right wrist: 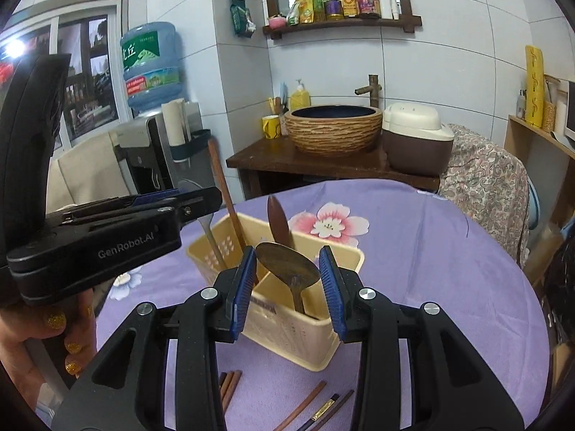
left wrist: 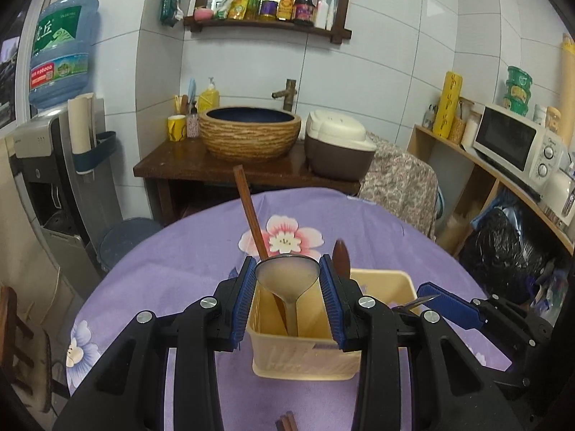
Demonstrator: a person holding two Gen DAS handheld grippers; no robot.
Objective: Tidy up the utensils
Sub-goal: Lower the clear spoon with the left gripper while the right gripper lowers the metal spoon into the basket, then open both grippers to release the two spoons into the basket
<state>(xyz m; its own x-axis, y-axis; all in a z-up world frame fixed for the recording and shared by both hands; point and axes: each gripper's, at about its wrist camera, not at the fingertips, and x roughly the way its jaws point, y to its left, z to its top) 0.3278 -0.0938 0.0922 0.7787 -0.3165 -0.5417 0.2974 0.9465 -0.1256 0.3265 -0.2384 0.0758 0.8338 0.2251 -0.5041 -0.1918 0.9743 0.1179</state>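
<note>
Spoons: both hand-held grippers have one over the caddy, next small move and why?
Probably lower both a little further, then release. The left hand-held gripper holds a metal spoon and the right hand-held gripper a dark spoon, handles already inside the caddy.

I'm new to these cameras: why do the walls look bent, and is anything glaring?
Left wrist view: fisheye lens curves the white tiled wall and darkens the corners; the cream plastic utensil basket stays sharp. Right wrist view: same bending, plus bright glare at the window and the mirror above the wooden shelf.
</note>
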